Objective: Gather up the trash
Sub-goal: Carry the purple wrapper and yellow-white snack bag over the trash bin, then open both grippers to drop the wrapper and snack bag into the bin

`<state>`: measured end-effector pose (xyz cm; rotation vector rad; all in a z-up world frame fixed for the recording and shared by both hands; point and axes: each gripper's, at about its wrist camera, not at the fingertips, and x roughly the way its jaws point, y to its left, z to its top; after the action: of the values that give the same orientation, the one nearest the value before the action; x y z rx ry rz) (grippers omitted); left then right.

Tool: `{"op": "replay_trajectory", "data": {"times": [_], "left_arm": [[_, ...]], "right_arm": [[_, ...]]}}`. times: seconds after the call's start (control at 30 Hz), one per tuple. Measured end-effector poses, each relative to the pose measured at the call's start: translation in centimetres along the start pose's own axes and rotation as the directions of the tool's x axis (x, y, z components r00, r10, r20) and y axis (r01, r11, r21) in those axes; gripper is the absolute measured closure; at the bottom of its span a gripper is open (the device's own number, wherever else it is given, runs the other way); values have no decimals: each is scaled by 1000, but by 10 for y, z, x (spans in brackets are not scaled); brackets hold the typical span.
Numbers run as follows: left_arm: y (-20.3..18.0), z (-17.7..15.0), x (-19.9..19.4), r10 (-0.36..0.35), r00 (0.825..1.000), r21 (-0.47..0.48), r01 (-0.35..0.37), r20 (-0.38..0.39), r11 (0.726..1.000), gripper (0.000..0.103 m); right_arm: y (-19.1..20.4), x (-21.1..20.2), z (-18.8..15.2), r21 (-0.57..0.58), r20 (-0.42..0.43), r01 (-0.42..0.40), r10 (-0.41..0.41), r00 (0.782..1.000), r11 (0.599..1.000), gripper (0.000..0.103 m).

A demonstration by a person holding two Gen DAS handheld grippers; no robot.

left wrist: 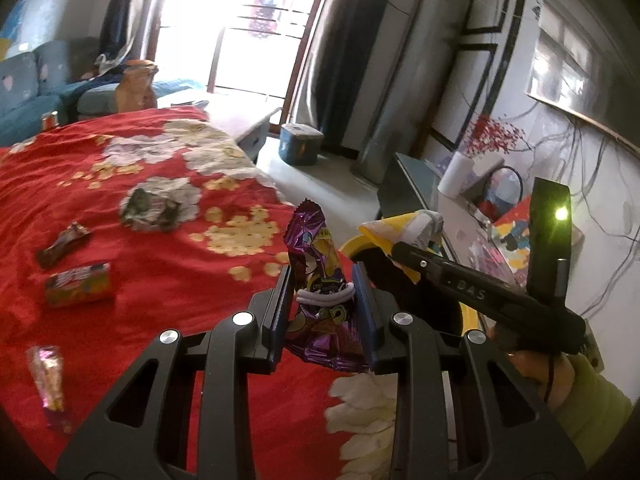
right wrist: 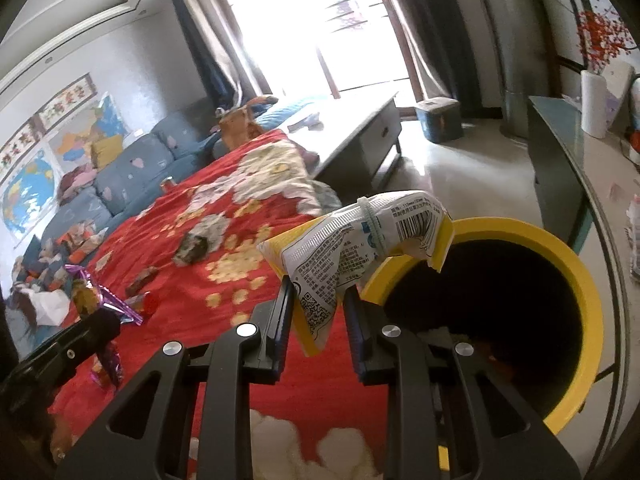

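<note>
My left gripper (left wrist: 323, 276) is shut on a purple snack wrapper (left wrist: 320, 264) with a white band round it, held above the red cloth. My right gripper (right wrist: 316, 292) is shut on a white and yellow packet (right wrist: 360, 236), whose top hangs over the rim of the yellow bin (right wrist: 576, 276). In the left wrist view the right gripper (left wrist: 394, 246) with its packet (left wrist: 404, 230) is to the right, over the bin's yellow rim (left wrist: 352, 245). In the right wrist view the left gripper (right wrist: 108, 322) with the purple wrapper (right wrist: 100, 296) is at the lower left.
Several wrappers lie on the red flowered cloth (left wrist: 160, 248): a crumpled dark one (left wrist: 150, 206), a brown bar (left wrist: 62, 242), an orange pack (left wrist: 78, 284), a pink one (left wrist: 48, 380). A blue sofa (right wrist: 132, 176), a low table (right wrist: 360, 128) and a side cabinet (right wrist: 560, 168) surround it.
</note>
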<state>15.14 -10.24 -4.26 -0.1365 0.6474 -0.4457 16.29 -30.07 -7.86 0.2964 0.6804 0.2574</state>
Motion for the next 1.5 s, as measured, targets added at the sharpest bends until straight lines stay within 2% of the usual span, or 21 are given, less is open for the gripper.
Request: {"op": "replay_trajectory", "data": {"times": [0.27, 0.83, 1.37, 1.5], "left_arm": [[-31, 1, 25, -37, 999, 63, 39, -33, 997, 80], [-75, 7, 74, -83, 992, 120, 95, -95, 988, 80], [-90, 14, 115, -110, 983, 153, 132, -143, 979, 79], [-93, 16, 123, -121, 980, 153, 145, -157, 977, 78]], "right_arm": [[-31, 1, -1, 44, -2, 46, -46, 999, 998, 79], [-97, 0, -10, 154, -31, 109, -106, 994, 982, 79], [-129, 5, -23, 185, -82, 107, -94, 992, 977, 78], [-134, 5, -24, 197, -91, 106, -90, 992, 975, 75]]}}
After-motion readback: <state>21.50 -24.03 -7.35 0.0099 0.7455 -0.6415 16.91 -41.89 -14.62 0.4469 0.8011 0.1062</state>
